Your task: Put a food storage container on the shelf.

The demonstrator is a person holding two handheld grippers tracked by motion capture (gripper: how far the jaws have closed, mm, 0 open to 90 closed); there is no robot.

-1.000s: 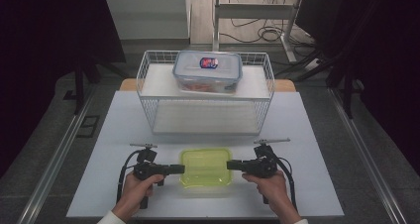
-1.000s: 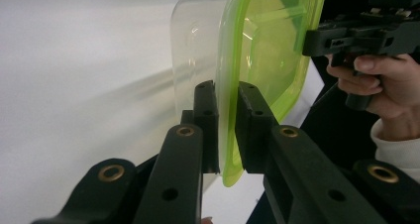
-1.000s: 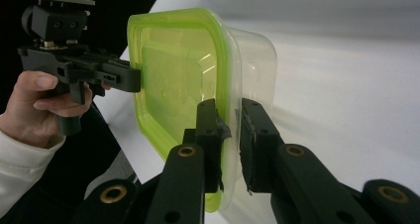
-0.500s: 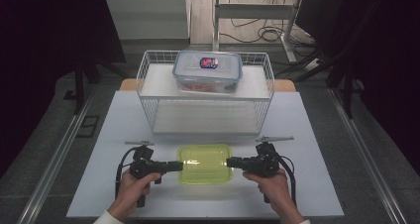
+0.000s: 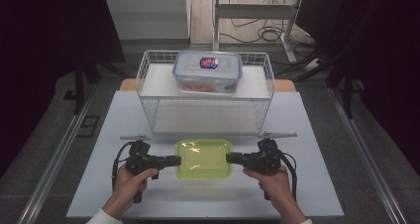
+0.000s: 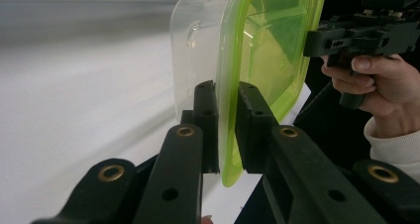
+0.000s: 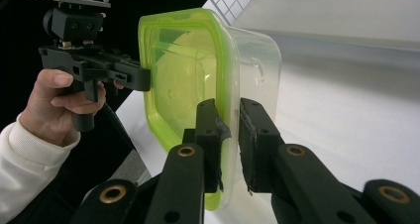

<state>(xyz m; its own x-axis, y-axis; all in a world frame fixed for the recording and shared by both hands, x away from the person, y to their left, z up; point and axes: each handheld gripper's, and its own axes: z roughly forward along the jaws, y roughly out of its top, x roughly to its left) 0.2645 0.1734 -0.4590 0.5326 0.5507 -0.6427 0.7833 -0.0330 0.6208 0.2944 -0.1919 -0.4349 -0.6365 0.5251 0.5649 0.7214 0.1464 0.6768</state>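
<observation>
Green-lidded container [image 5: 203,158] now lifted higher off table [image 5: 317,135]; left gripper [image 5: 174,160] and right gripper [image 5: 231,158] fingers pinching its rim.

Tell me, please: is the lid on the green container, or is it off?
On. The green lid sits flat against the rim of the clear container, and both tools clamp that edge from opposite ends.

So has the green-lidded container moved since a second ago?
Yes. In the high view the green-lidded container, clamped at its two ends by the left gripper and right gripper, now sits closer to the wire basket in the picture, consistent with being lifted.
</observation>
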